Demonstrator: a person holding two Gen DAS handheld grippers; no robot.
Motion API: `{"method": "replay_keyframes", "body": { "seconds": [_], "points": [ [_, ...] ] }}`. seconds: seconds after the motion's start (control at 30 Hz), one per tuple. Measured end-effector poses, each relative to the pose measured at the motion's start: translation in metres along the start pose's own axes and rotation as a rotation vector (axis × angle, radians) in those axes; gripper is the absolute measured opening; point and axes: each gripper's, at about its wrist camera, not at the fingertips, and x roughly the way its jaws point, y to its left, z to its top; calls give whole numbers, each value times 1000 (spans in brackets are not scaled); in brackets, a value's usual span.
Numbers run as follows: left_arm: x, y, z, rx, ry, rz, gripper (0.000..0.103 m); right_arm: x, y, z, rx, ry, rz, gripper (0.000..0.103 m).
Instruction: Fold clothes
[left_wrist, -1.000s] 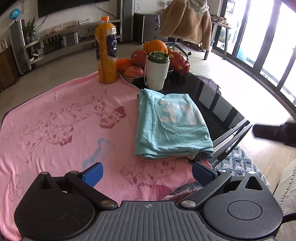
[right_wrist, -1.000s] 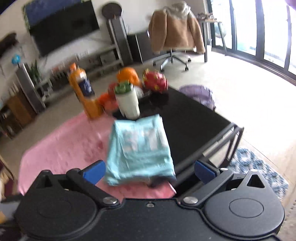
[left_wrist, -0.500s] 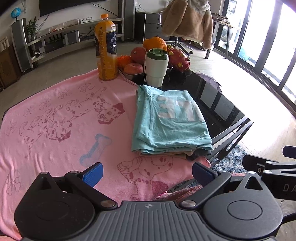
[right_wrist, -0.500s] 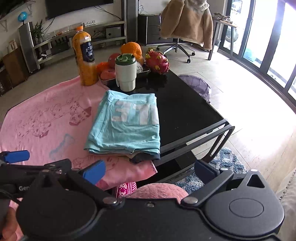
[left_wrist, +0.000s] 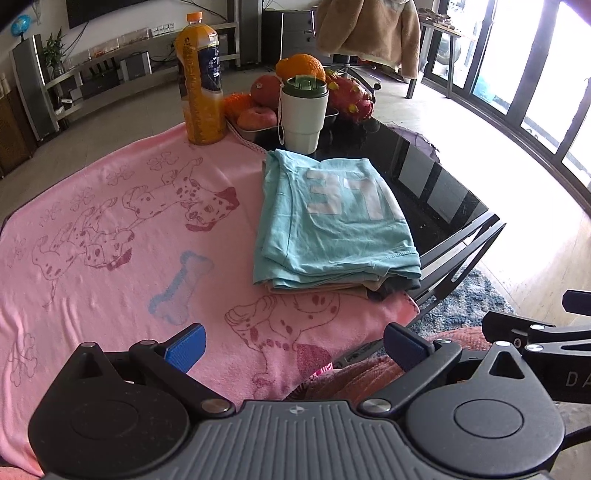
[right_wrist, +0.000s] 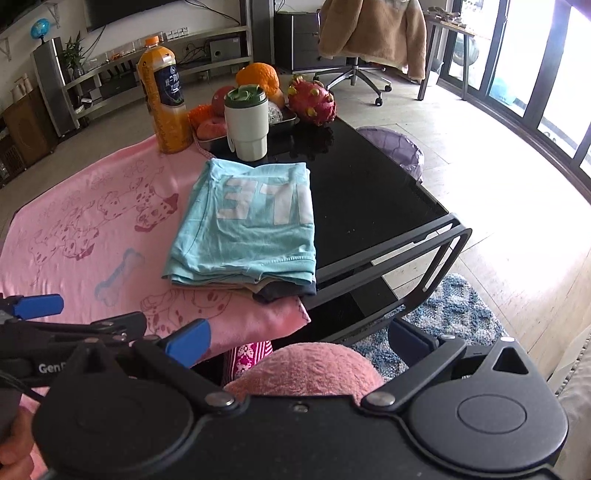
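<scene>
Teal folded T-shirt (left_wrist: 332, 221) tops the stack untouched; you've pulled left tool (left_wrist: 293, 347) and right tool (right_wrist: 299, 341) back wide, empty, so folding looks finished.

The black glass counter (right_wrist: 373, 206) carries a pink dalmatian-print blanket (left_wrist: 110, 229). Folded clothes (left_wrist: 332, 221) straddle the blanket's edge; behind them stand a white tumbler (left_wrist: 303, 114), juice bottle (left_wrist: 201, 77) and fruit tray (right_wrist: 284, 122).
</scene>
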Motion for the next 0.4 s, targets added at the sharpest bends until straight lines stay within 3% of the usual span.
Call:
{"method": "replay_keyframes", "body": {
  "seconds": [0.4],
  "points": [
    [3,-2,-1,27,-34,46,102,7,1,0,-6,13,15,103]
  ]
}}
